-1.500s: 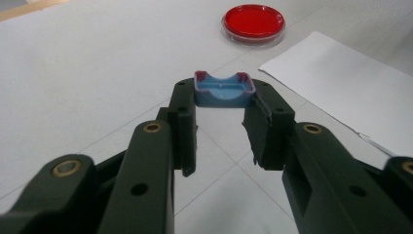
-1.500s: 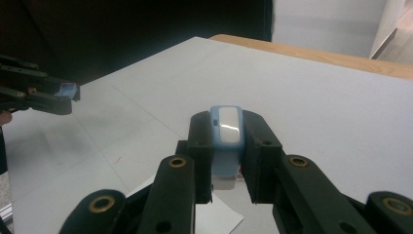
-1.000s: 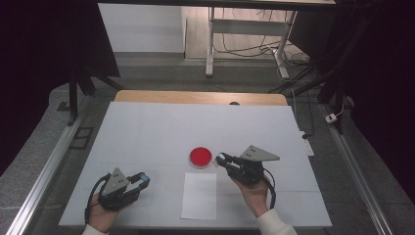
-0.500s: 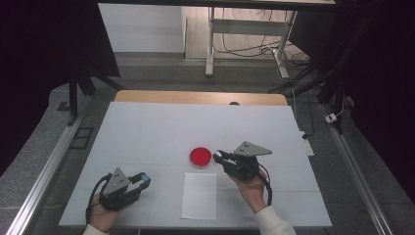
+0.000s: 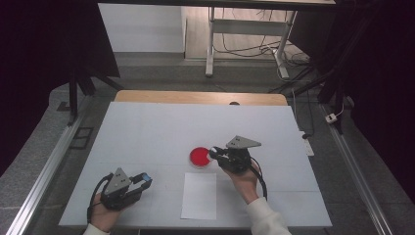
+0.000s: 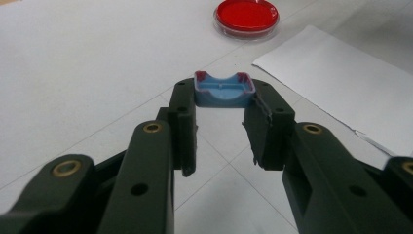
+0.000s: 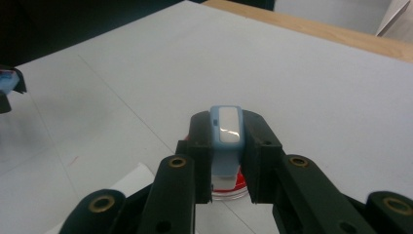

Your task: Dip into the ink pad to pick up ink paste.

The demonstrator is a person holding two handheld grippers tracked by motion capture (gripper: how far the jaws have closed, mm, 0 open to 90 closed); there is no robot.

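The left claw [image 6: 224,114] clamps a blue cap [image 6: 224,89] at its tips. The right claw [image 7: 226,146] pinches a pale blue stamp [image 7: 227,127] just above the red ink dish [image 5: 199,156]; keep it upright, press squarely.

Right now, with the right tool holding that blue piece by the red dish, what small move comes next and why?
Probably lower the right tool slightly: its blue-and-white piece hangs over the red dish, apparently not yet touching it.
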